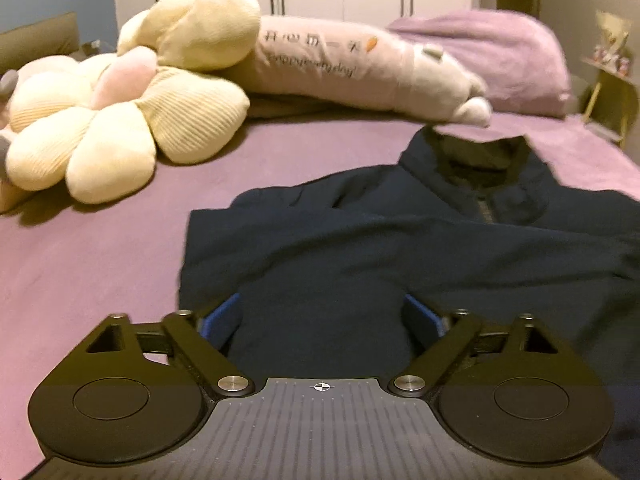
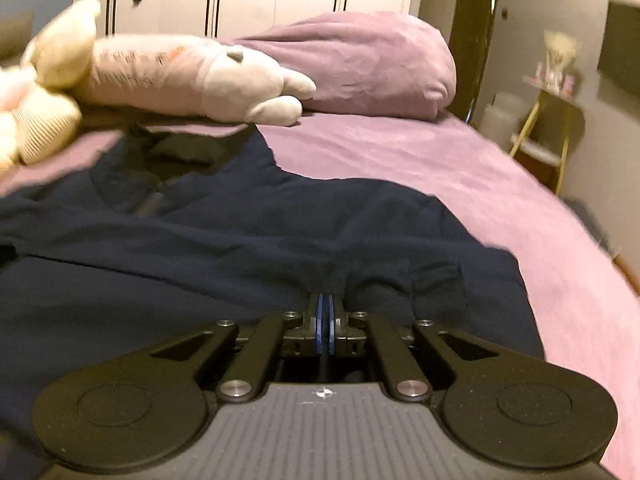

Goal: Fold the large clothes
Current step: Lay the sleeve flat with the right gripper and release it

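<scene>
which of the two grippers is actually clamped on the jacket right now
The right gripper: its blue pads are pressed together, pinching a fold of the navy jacket. The left gripper has its jaws spread wide, with fabric lying between them unclamped.

Left gripper (image 1: pixel 322 316): level, pointing forward, fingers (image 1: pixel 222 317) spread wide with blue pads facing inward, dark cloth bulging between them; right gripper (image 2: pixel 325 312): level, pointing forward, fingers (image 2: pixel 320 316) pressed together, blue pads pinching a fold of cloth.
</scene>
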